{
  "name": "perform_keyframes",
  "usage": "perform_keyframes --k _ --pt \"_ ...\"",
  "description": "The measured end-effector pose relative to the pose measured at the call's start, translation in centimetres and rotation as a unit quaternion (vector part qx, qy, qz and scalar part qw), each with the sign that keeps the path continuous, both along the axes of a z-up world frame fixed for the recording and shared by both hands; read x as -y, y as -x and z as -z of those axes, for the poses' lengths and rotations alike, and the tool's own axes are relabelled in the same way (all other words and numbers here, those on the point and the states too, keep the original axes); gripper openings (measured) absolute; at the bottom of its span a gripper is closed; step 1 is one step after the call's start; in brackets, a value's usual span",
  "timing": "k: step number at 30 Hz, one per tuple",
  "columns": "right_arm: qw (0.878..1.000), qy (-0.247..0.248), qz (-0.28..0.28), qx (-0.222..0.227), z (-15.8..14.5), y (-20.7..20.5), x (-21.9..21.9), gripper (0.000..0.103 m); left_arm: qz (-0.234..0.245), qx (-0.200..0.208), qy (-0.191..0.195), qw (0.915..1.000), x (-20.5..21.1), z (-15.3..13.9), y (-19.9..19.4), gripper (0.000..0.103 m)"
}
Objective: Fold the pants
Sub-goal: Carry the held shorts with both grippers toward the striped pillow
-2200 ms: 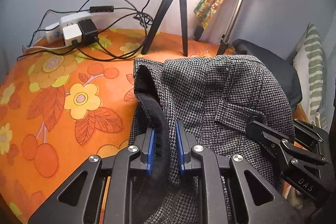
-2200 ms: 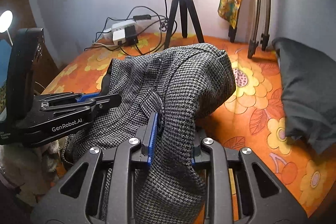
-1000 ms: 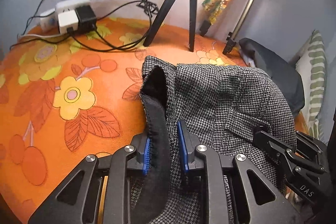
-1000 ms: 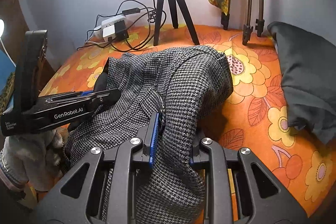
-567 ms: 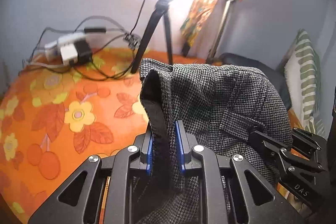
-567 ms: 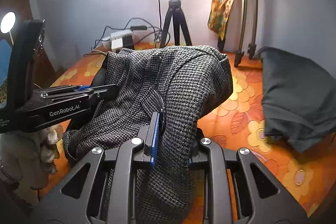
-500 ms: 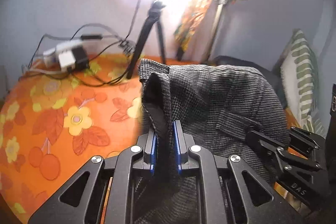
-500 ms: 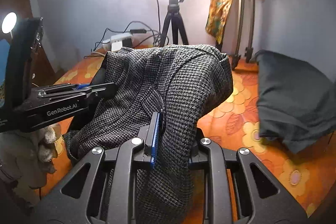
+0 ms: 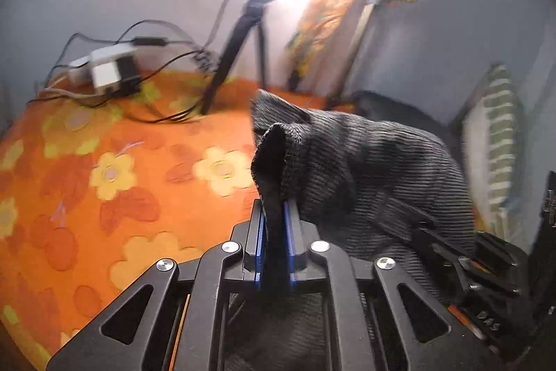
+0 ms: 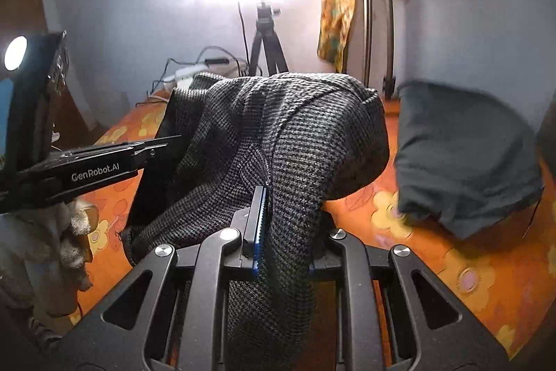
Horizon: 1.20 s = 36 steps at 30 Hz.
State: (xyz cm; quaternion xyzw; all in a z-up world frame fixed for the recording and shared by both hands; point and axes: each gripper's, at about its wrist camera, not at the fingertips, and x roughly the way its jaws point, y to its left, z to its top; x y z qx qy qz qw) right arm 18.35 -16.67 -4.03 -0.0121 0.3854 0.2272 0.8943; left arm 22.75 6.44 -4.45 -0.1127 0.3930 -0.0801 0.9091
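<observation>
1. Bedspread (image 9: 114, 169), orange and flowered, is filling the room's floor of view; a tripod (image 10: 266, 33) is standing by the glaring wall.
2. Grey houndstooth pants (image 10: 278, 134) are hanging bunched above it, between both grippers.
3. The left gripper (image 9: 274, 232) is pinching the dark waistband; the right gripper (image 10: 285, 218) is clamping a fold.

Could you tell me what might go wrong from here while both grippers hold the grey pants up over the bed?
1. The left gripper pinches only a narrow strip of the pants at the waistband edge; a tug could pull it free.
2. The pants hang bunched over the right gripper, so a fold laid now may trap creases.
3. The tripod and cables stand on the bedspread ahead; swinging cloth might snag them.
</observation>
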Motion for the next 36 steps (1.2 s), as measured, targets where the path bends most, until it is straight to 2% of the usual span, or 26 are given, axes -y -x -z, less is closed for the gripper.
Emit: perform_keyframes --k 2,4,6,9,15,18,23,26,28,29,32,36 --pt "1.000 0.007 0.003 -0.012 0.8 -0.7 -0.4 0.019 0.000 -0.017 -0.010 0.9998 -0.6 0.7 -0.6 0.015" --pt "1.000 0.019 0.004 -0.015 1.3 -1.3 -0.7 0.018 0.004 -0.030 0.004 0.9995 -1.2 1.1 -1.1 0.027" --pt "0.999 0.021 0.006 -0.023 1.7 -1.9 -0.7 0.017 0.009 -0.032 0.000 0.9994 -1.1 1.2 -1.6 0.057" --pt "0.999 0.024 0.011 -0.031 2.3 -2.4 -0.6 0.017 0.028 -0.046 -0.006 0.9986 -0.4 2.2 -2.7 0.061" --pt "0.998 0.029 0.013 -0.048 3.1 -3.1 -0.2 0.018 0.046 -0.089 -0.017 0.9948 1.1 5.3 -4.6 0.062" --pt "0.997 0.023 0.022 -0.066 3.7 -3.5 0.7 0.018 0.044 -0.091 -0.030 0.9944 1.4 6.0 -5.4 0.062" --pt "0.996 0.006 0.030 -0.089 4.6 -3.9 2.1 0.021 0.044 -0.105 -0.004 0.9935 1.1 7.0 -6.5 0.062" --pt "0.994 -0.004 0.041 -0.106 4.8 -4.3 2.7 0.036 0.045 -0.106 -0.001 0.9933 1.2 7.3 -7.0 0.062" --pt "0.993 -0.008 0.056 -0.108 4.9 -4.6 3.2 0.056 0.048 -0.104 -0.004 0.9934 1.3 7.3 -7.1 0.062" --pt "0.992 -0.014 0.063 -0.112 5.1 -4.9 3.6 0.058 0.050 -0.102 -0.007 0.9935 1.4 7.4 -7.2 0.061" --pt "0.987 -0.041 0.065 -0.139 5.9 -5.4 4.3 0.059 0.072 -0.099 -0.006 0.9925 2.1 7.5 -7.3 0.038" --pt "0.982 -0.068 0.066 -0.164 6.9 -5.8 4.3 0.059 0.081 -0.080 -0.025 0.9932 2.8 7.2 -6.8 0.025"
